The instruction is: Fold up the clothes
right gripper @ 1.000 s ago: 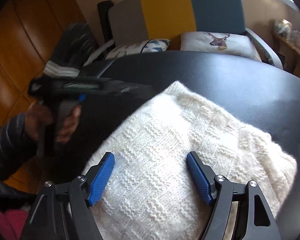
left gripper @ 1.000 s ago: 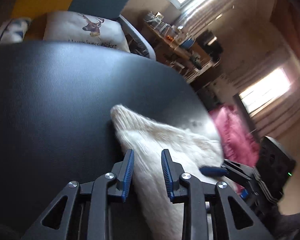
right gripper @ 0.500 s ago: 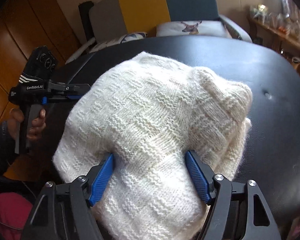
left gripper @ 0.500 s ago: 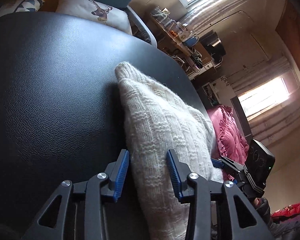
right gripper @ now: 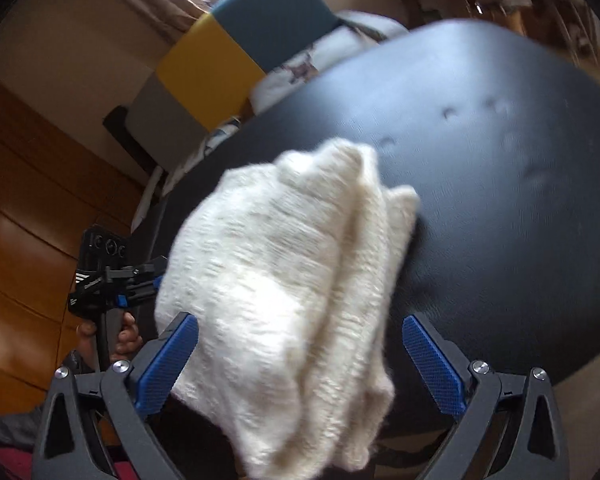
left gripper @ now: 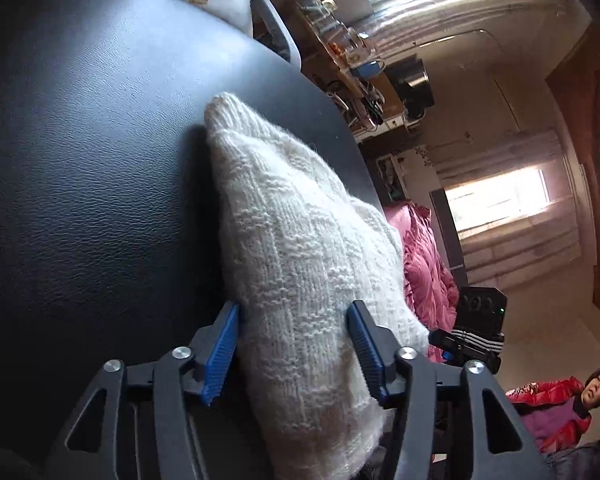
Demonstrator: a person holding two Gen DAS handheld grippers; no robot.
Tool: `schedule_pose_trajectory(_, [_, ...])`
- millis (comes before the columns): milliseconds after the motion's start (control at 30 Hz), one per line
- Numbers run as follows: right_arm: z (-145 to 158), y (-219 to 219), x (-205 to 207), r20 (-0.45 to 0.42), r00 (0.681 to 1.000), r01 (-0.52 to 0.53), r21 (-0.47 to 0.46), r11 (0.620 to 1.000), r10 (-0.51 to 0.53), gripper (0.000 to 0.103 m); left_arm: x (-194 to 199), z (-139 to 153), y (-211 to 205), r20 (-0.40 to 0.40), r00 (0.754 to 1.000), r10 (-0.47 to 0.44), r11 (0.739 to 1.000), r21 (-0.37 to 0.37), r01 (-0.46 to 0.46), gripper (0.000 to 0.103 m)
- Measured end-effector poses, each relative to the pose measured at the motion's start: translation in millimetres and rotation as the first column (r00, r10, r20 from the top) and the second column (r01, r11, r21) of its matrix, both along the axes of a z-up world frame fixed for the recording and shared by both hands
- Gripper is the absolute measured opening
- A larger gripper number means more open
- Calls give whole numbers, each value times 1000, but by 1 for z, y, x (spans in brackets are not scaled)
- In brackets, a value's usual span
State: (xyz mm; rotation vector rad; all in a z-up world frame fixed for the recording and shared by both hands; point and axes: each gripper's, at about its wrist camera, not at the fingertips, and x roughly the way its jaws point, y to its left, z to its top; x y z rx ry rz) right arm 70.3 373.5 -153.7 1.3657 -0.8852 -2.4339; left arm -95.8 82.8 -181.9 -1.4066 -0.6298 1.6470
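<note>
Left wrist view: the left gripper [left gripper: 292,348] has its jaws opening around the folded cream knit sweater [left gripper: 300,248], which lies at the black table [left gripper: 80,160] near edge, apparently being released. A pink quilt [left gripper: 428,268] lies beyond.

Right wrist view: the right gripper [right gripper: 300,364] jaws are opening, sweater [right gripper: 284,280] loose between them; a deer-print cushion [right gripper: 300,68] sits behind the far edge.

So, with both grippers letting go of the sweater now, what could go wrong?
1. The sweater hangs over the table edge near the right gripper, whose jaws are opening; it may slide off.
2. The left gripper jaws, also opening, may still touch the knit; pulling back could drag the fold open.
</note>
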Motion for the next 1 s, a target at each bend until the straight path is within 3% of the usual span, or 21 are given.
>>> schedule_pose_trajectory(133, [-30,4,-13,71,997,20,-114,993,-12,103,-11,-13,11,41,999,-30,999,25,29,66])
schedule_pose_trajectory(300, [-41,1,-30,40,999,36,-232,972,-27,103,-9,-11,27,-6,997,-73,997,-3,73,69])
schedule_pose_trajectory(400, [-41,-1,-31,28,999,28,-243,970,-22,103,-4,-3,36,-85,991,-107,993,-58,103,59])
schedule_pose_trajectory(467, [-42,-1,-29,29,999,37,-235,971,-31,93,1,4,39,-136,984,-116,991,-89,104,49])
schedule_pose_trajectory(500, [-43,-1,-27,34,999,45,-221,974,-39,65,5,8,40,-162,980,-119,989,-106,103,47])
schedule_pose_trajectory(567, [-45,-3,-22,36,999,47,-199,979,-41,53,14,19,46,-223,966,-127,984,-148,95,42])
schedule_pose_trajectory(667, [-42,-11,-20,26,999,46,-166,985,-42,50,28,30,49,-276,955,-109,985,-160,67,38])
schedule_pose_trajectory(800, [-35,-18,-16,-15,999,46,-146,988,-49,44,37,37,49,-281,957,-77,995,-78,57,37])
schedule_pose_trajectory(1000, [-22,-14,-6,-75,995,57,-181,982,-71,42,37,61,78,-329,933,-145,989,-30,143,37])
